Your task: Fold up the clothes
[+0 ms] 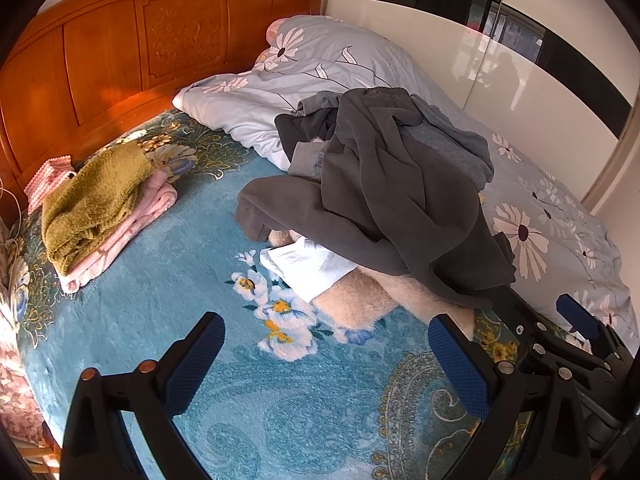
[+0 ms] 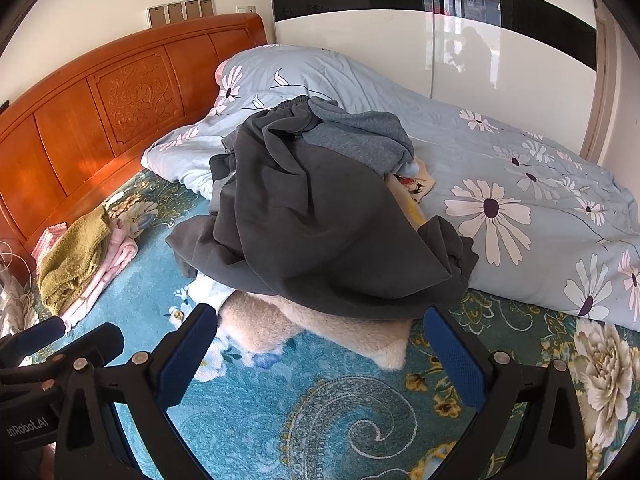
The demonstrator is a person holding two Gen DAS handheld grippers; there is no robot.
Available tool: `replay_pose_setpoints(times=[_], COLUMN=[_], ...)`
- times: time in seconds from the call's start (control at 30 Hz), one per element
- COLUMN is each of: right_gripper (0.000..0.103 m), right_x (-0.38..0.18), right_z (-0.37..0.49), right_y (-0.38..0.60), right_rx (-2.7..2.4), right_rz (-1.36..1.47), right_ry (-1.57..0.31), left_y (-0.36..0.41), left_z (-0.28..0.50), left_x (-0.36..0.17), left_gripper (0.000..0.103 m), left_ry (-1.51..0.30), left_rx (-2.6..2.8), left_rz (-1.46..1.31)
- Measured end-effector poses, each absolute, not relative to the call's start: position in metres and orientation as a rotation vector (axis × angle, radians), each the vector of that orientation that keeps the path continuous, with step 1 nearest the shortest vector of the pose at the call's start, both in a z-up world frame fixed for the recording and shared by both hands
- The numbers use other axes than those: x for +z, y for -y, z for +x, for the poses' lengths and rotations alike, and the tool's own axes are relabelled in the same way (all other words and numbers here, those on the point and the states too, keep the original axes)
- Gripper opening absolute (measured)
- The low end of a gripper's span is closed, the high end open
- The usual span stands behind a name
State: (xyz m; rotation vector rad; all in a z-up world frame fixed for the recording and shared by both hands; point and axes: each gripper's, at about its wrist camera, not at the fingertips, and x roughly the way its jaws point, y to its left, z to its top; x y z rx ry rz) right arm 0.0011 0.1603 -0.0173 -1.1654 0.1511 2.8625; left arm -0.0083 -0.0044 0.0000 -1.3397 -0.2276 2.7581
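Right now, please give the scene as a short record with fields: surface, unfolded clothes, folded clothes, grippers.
surface: teal floral blanket on a bed
unfolded clothes: heap, dark grey garment on top, beige fluffy piece beneath
folded clothes: olive knit on pink garment, near the headboard
left gripper: open, empty
right gripper: open, empty

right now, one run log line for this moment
stage: pre-grasp | left gripper: open, empty | right gripper: open, empty | dark grey garment: atop unfolded pile | olive towel: folded on pink stack
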Motion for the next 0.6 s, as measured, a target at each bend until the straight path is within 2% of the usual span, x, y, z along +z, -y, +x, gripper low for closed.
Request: replay_pose_setpoints(times=[0.6], right_gripper=[0.103], right_x=[-0.028], right_z=[-0.009], right_y=[-0.150], right_rx=[2.842], right_rz=[-1.201], right_ry=[-0.123], left_y=[0.015], left_z=[-0.018], left_x=[-0.016], left_gripper=[0.103], left_ry=[0.272], left_rx=[2.722], left_rz=[-1.370])
